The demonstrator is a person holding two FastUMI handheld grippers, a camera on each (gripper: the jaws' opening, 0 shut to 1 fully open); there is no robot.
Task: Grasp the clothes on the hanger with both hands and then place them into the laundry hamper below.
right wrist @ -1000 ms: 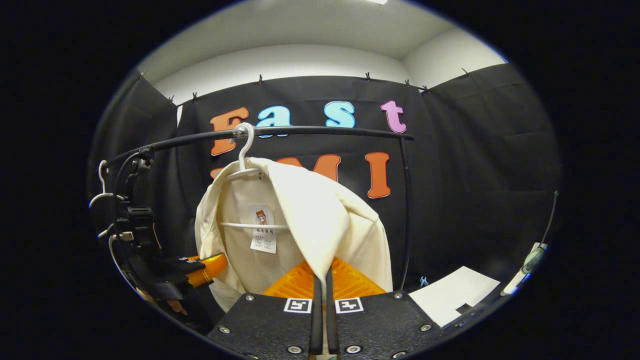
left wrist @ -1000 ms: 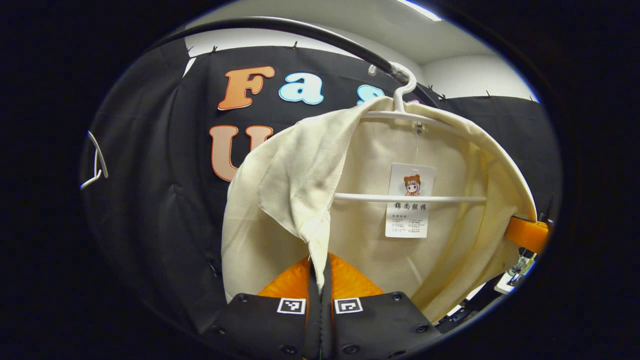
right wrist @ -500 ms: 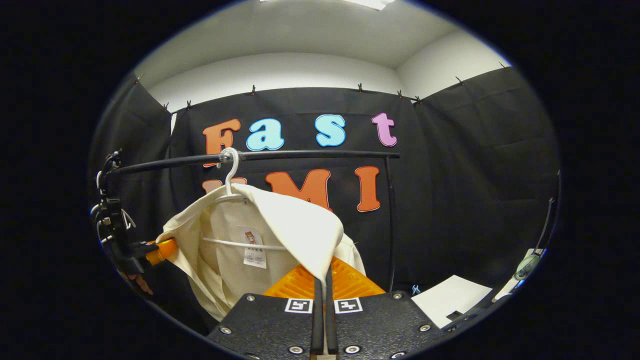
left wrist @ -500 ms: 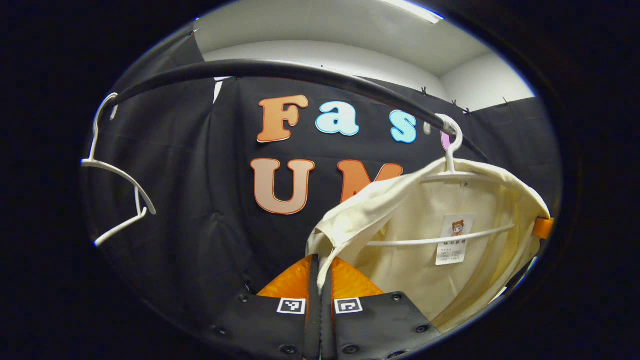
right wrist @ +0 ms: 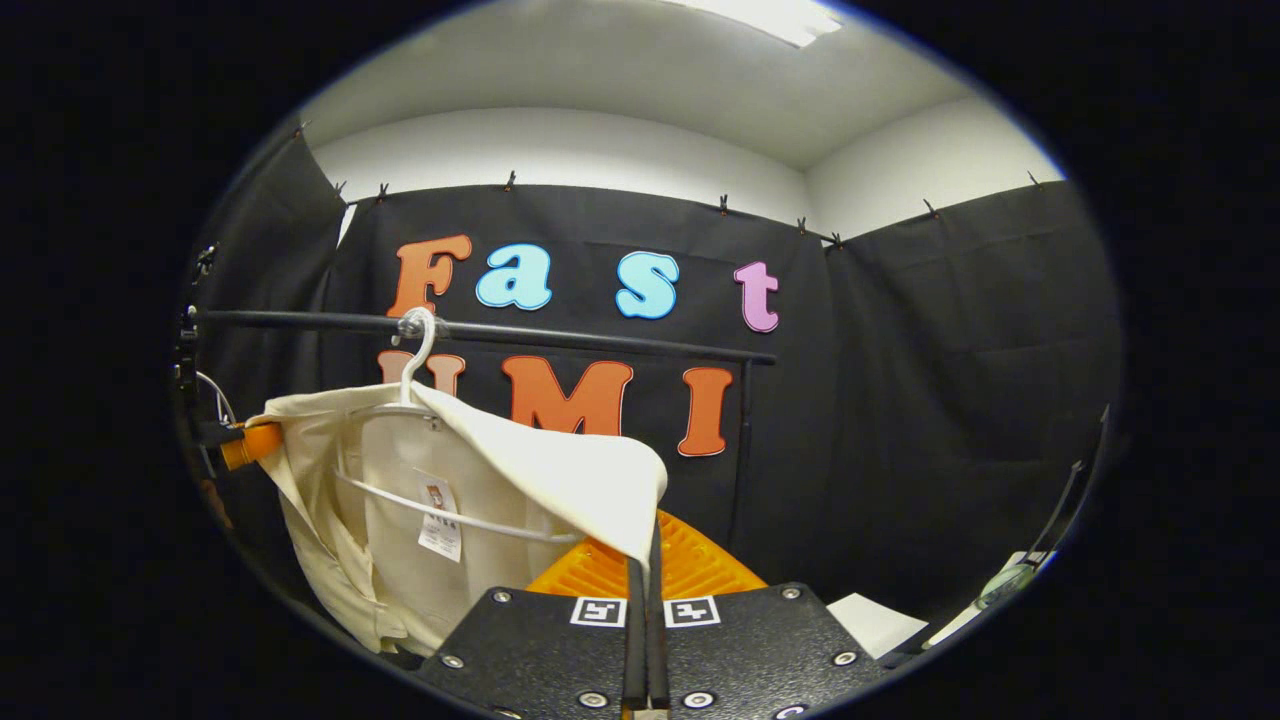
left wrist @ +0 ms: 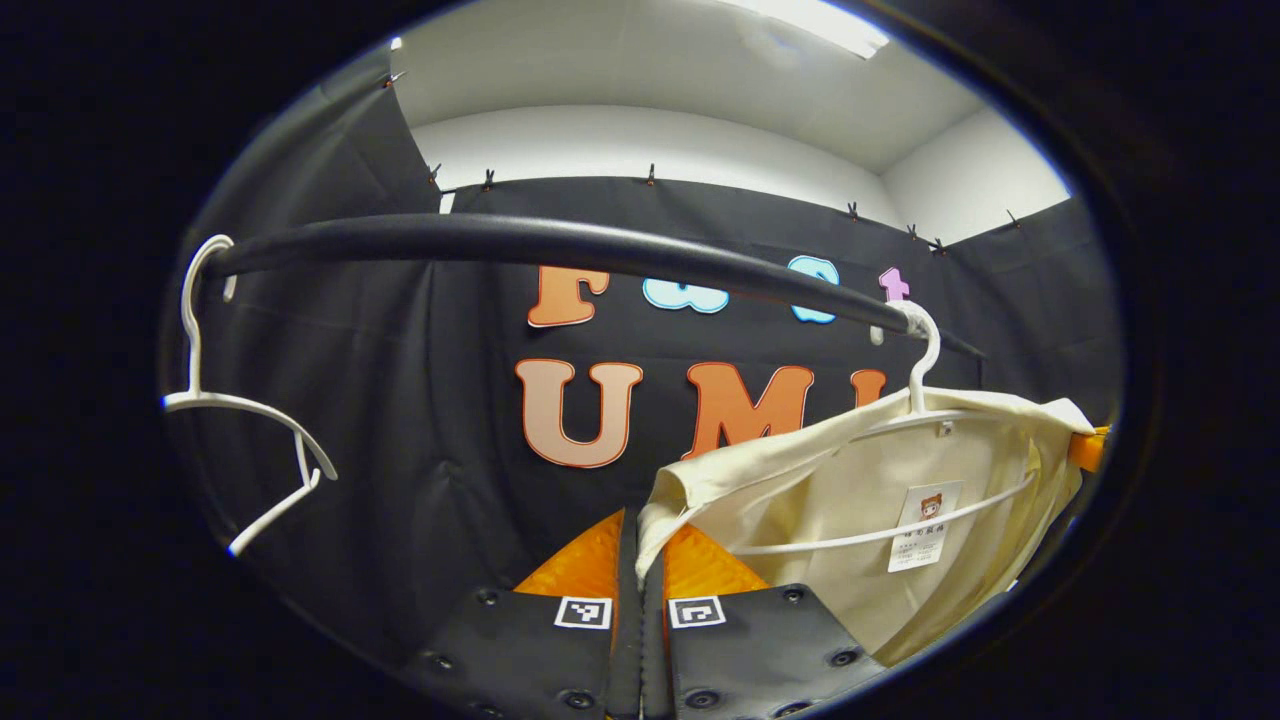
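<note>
We see the cream garment (left wrist: pixel 850 500) hanging on its white hanger (left wrist: pixel 925 350) from the black rail (left wrist: pixel 560 245), which crosses just above it, and an empty white hanger (left wrist: pixel 235 405) hangs well apart near the rail's other end. Our left gripper (left wrist: pixel 640 560) is clenched on one front edge of the garment. Our right gripper (right wrist: pixel 645 580) pinches the other edge, with open room beside the rail's upright post (right wrist: pixel 740 440).

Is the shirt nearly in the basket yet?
Not yet. Done: the left gripper and right gripper are each shut on an edge of the cream shirt. In hand: pulling it sideways off the white hanger, which hangs on the black rail. Left: lowering it into the hamper.
</note>
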